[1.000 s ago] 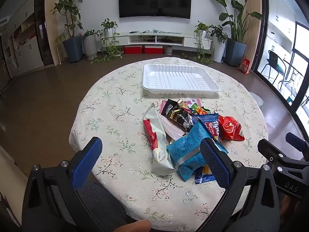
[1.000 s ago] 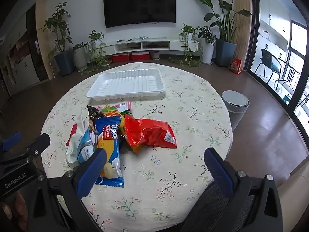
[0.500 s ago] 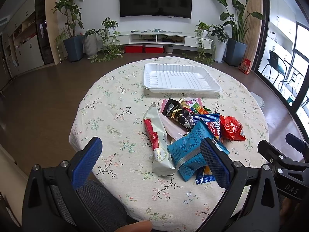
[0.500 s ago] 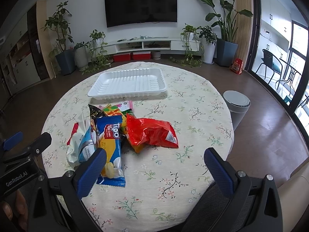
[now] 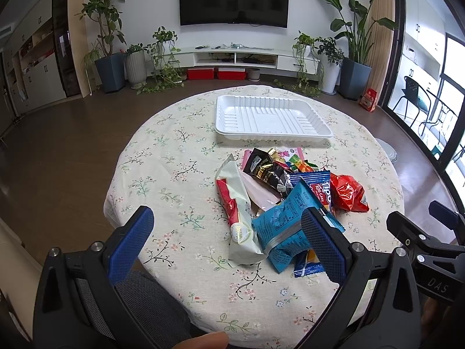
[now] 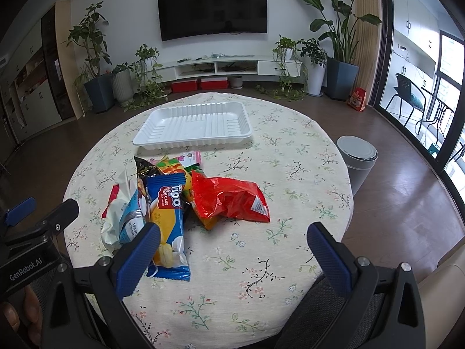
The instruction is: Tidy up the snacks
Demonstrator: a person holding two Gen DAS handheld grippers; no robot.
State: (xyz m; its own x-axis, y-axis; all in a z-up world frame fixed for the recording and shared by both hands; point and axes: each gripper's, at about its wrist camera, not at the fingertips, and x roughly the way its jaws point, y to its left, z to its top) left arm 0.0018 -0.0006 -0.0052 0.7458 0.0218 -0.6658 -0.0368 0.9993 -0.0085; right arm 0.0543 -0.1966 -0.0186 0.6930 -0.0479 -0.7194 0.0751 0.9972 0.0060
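A heap of snack packets lies mid-table: a white and red packet (image 5: pixel 237 212), a light blue packet (image 5: pixel 283 234), a black packet (image 5: pixel 266 170), a blue Tipo cake packet (image 6: pixel 168 212) and a red crinkled bag (image 6: pixel 229 199). An empty white tray (image 5: pixel 270 116) (image 6: pixel 193 126) sits beyond the heap. My left gripper (image 5: pixel 229 242) hangs open above the table's near edge, its right pad level with the light blue packet, holding nothing. Open and empty too, my right gripper (image 6: pixel 232 250) hovers near the front edge, just short of the Tipo packet and the red bag.
The round table (image 5: pixel 174 157) wears a floral cloth. A grey bin (image 6: pixel 357 158) stands on the floor to its right. Potted plants, a low TV bench and a wall screen line the far wall. A grey chair back (image 5: pixel 145 305) sits below the grippers.
Both views have crept slightly forward and up. The packets and tray have not moved, and both grippers have stayed open.
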